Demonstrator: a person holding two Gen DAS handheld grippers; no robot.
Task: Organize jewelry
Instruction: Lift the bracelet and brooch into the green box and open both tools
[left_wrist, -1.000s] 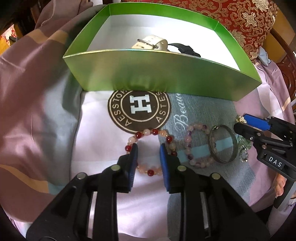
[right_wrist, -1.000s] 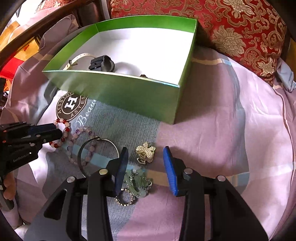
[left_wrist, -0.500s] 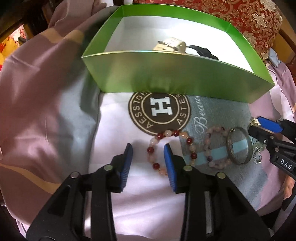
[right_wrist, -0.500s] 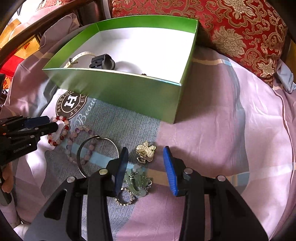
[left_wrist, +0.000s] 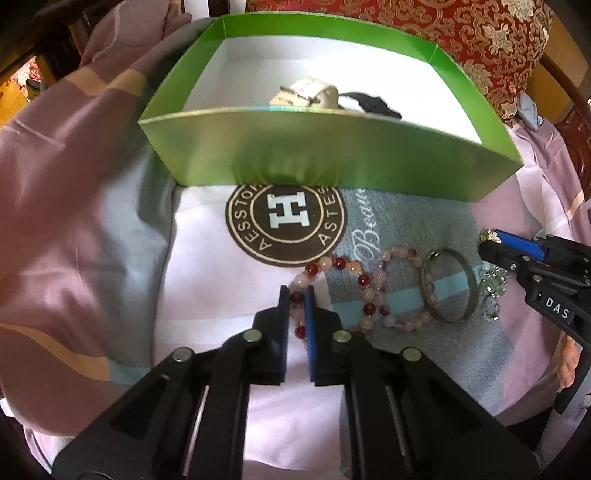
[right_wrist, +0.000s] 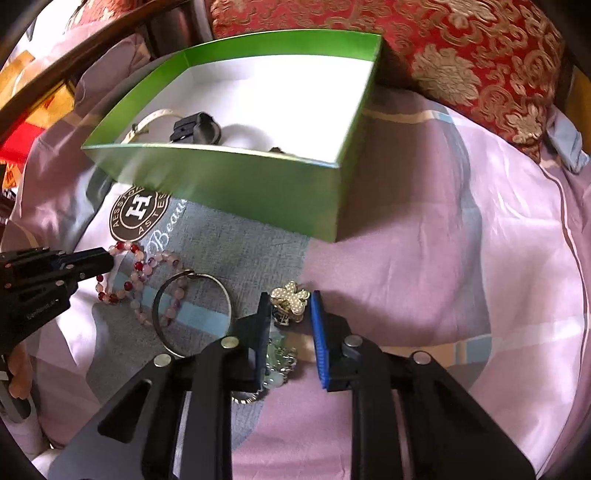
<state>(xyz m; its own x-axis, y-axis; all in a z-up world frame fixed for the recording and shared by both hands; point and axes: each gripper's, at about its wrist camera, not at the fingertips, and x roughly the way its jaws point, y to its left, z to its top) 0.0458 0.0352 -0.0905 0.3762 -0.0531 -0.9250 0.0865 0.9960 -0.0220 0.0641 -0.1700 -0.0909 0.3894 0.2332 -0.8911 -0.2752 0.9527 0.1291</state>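
In my left view, my left gripper pinches the red and pink bead bracelet lying on the bedspread before the green box. In my right view, my right gripper is closing around the gold bow clip, which sits between my fingers.

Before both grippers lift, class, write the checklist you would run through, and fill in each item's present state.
1. Left gripper shut on the red-and-pink bracelet: ok.
2. Right gripper gripping the gold bow clip: cannot tell. The jaws are closing with the clip between them.
3. Red-and-pink bracelet clear of the pale purple bracelet: not ok. Their beads lie against each other.
4. Gold bow clip clear of the green-stone piece: cannot tell. The piece lies close beside it, partly under the gripper.
5. Green box open, with bare floor left: ok.
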